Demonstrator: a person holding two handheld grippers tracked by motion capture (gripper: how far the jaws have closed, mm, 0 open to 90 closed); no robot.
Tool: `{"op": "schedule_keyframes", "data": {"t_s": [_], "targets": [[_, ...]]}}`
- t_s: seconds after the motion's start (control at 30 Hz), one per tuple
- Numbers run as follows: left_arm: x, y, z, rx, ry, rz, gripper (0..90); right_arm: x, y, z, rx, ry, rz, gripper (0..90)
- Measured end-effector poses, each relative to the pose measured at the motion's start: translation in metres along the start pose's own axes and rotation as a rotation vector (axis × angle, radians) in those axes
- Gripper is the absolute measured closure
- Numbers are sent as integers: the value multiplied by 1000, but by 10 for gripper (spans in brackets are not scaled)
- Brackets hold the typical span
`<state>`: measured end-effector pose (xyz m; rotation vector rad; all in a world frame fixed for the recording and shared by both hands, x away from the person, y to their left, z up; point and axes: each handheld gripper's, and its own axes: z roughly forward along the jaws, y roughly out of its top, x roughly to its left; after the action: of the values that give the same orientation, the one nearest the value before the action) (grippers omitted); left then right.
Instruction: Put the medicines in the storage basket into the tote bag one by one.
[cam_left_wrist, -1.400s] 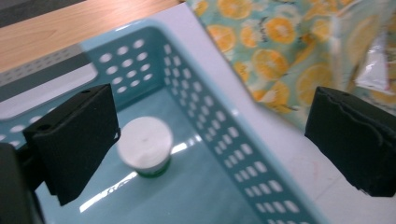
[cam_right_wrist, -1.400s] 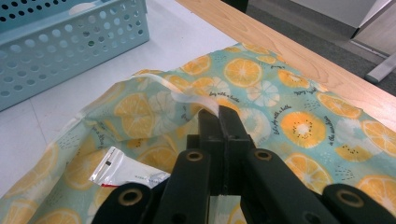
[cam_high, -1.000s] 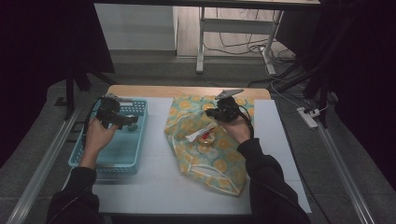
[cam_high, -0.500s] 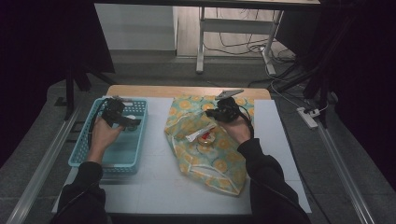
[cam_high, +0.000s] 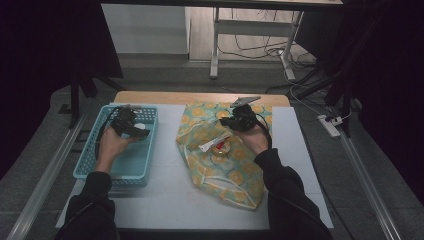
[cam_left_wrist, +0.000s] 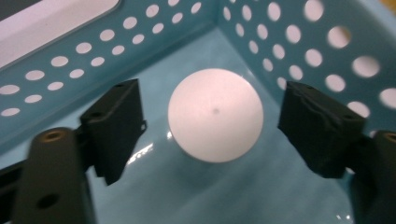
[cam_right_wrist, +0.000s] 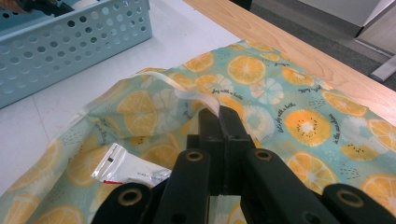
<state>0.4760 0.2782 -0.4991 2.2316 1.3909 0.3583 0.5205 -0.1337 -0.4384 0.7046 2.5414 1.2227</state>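
Note:
A white round ball-like thing (cam_left_wrist: 219, 135) lies in a corner of the light blue perforated basket (cam_left_wrist: 56, 60). My left gripper (cam_left_wrist: 217, 116) reaches down into the basket (cam_high: 100, 165). Its jaws have just been closing with the white thing between them, and a gap still shows on each side. In the high view the left gripper (cam_high: 131, 129) hangs over the basket's far end. My right gripper (cam_right_wrist: 219, 116) is shut on the pale rim of the orange-slice patterned bag (cam_right_wrist: 261, 88), holding that edge up. A white packet (cam_right_wrist: 126, 168) lies inside the bag (cam_high: 225, 170).
The bag and basket sit on a white mat (cam_high: 165, 200) over a wooden table (cam_high: 200, 97). Something small and red (cam_high: 220, 148) lies next to the packet in the bag. Cables and a power strip (cam_high: 330, 125) lie on the floor beyond the table's right side.
My left gripper has sunk a little deeper into the basket's far end. The right hand and the bag have stayed where they were.

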Motion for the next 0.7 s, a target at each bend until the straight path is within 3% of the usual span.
{"op": "schedule_keyframes", "data": {"t_s": [0.27,0.47,0.7], "targets": [[0,2,0,27,-6,-2,488,0,-1,0,2,2,1,900],[1,1,-3,43,-2,-47,497,-1,-2,1,1,2,5,900],[0,3,-11,8,-31,-76,499,0,0,0,-4,0,5,900]]}}
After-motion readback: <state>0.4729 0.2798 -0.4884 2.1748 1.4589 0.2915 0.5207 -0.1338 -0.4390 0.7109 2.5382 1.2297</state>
